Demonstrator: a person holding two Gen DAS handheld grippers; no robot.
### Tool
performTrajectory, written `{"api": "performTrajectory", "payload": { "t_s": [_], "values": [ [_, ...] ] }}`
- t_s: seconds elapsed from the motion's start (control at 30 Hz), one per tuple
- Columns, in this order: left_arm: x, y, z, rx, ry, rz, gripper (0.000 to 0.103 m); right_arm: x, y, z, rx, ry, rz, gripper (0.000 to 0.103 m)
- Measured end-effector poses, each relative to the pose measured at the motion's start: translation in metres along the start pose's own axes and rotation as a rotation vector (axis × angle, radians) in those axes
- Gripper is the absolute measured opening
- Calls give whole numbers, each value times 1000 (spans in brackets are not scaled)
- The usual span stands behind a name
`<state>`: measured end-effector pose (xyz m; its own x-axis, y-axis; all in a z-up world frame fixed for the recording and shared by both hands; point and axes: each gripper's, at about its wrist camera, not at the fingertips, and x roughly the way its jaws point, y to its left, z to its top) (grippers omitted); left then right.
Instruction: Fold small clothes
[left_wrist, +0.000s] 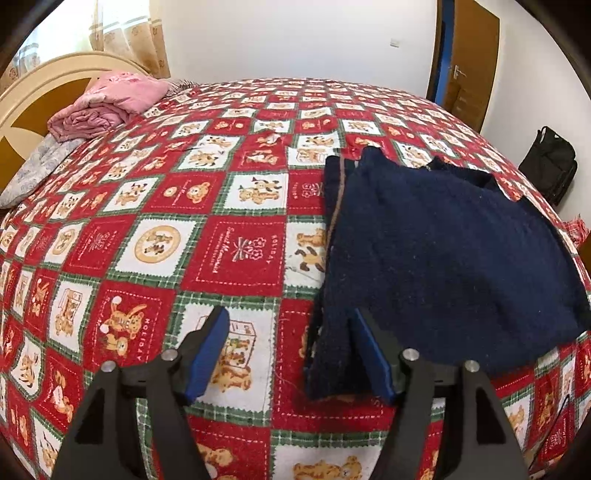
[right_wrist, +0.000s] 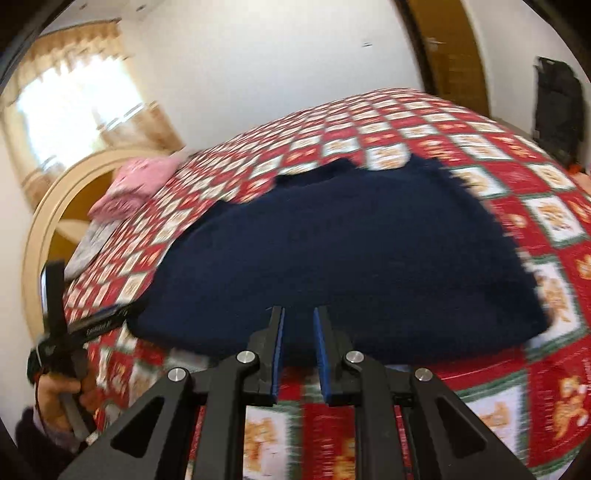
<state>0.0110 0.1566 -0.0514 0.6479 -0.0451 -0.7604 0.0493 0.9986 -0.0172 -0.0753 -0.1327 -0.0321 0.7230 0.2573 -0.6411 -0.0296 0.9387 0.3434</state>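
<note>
A dark navy knit garment (left_wrist: 443, 251) lies flat on the red patterned bedspread (left_wrist: 229, 240), partly folded, with a narrow flap at its near left corner. My left gripper (left_wrist: 290, 325) is open, low over the bed; its right finger (left_wrist: 369, 354) rests at that near left flap, its left finger over bare bedspread. In the blurred right wrist view the garment (right_wrist: 351, 251) fills the middle. My right gripper (right_wrist: 298, 317) is slightly open and empty, at the garment's near edge. The left gripper, hand-held, also shows in the right wrist view (right_wrist: 110, 317) at the garment's left corner.
A folded pink blanket (left_wrist: 107, 103) and a grey pillow (left_wrist: 33, 173) lie by the headboard (left_wrist: 22, 110) at the far left. A black bag (left_wrist: 552, 162) stands on the floor beyond the bed's right side, near a brown door (left_wrist: 469, 62).
</note>
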Motion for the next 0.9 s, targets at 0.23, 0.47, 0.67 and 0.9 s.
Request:
{"api": "performTrajectory", "payload": {
  "t_s": [0.23, 0.47, 0.67, 0.9],
  "values": [
    [-19, -4, -3, -3, -52, 9, 93, 11, 17, -7, -37, 38, 25, 15],
    [-17, -4, -11, -67, -22, -75, 95, 15, 19, -13, -48, 53, 30, 15],
    [-13, -5, -15, -76, -3, -92, 95, 15, -3, -16, 33, 54, 21, 16],
    [-3, -9, -12, -132, 0, -168, 95, 24, 18, -1, -68, 37, 40, 16]
  ]
}}
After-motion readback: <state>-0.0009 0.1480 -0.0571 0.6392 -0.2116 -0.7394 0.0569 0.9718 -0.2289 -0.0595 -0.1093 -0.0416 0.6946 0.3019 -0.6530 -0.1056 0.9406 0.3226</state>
